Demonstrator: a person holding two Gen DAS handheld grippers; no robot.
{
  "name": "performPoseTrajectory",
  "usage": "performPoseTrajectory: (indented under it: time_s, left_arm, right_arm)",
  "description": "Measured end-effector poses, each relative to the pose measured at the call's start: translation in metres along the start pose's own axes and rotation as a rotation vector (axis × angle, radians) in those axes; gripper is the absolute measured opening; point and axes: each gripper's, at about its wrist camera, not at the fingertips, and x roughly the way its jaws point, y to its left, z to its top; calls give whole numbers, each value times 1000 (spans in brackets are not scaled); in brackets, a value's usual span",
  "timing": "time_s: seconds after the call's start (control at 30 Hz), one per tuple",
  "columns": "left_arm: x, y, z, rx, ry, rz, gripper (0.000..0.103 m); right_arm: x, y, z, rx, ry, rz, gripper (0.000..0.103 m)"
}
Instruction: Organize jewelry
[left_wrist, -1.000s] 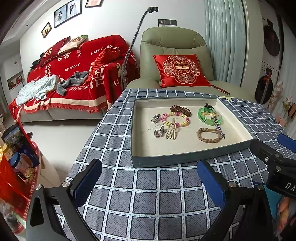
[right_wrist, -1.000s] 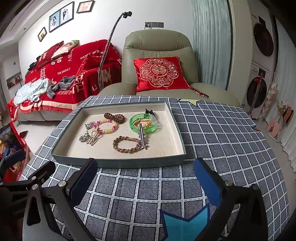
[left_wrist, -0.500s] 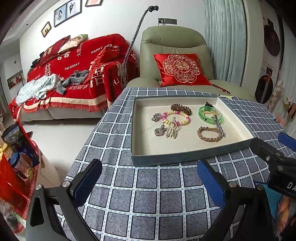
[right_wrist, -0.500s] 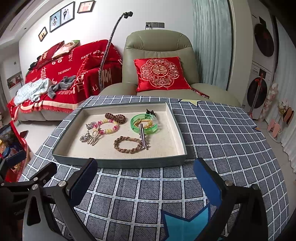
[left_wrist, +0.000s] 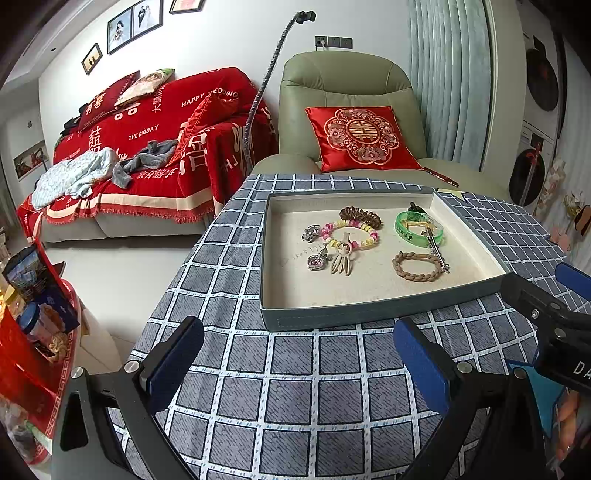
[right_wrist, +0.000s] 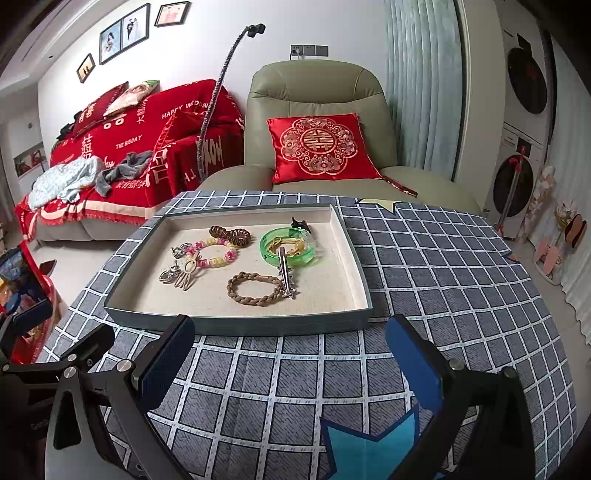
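Left wrist view: the left gripper (left_wrist: 295, 354) hangs over the checked cloth (left_wrist: 295, 387), fingers spread wide, holding nothing. Against the frame a second ago, the tray (left_wrist: 369, 314) sits a little lower and nearer; the jewelry in it has not shifted. The bead bracelet (left_wrist: 351, 234), braided band (left_wrist: 417, 266), green bangle (left_wrist: 419, 227), brown coil (left_wrist: 360, 214) and heart charm (left_wrist: 316, 261) lie on the tray floor, clustered toward the far half. The near half of the floor is bare. The right gripper's arm shows at the right edge, just beside the tray's near right corner.

Right wrist view: the right gripper (right_wrist: 291, 354) is likewise spread and empty, its tips just short of the tray's near wall (right_wrist: 258, 326), closer than before. A metal clip (right_wrist: 284, 273) lies across bangle (right_wrist: 288, 247) and band (right_wrist: 255, 288). Open cloth runs right of the tray.
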Motion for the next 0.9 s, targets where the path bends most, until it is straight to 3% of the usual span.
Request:
performPoseTrajectory:
  time_s: [0.9]
  left_arm:
    - [-4, 1, 3, 0, 0, -13, 103]
  right_arm:
    - [-2, 1, 1, 0, -3, 1, 103]
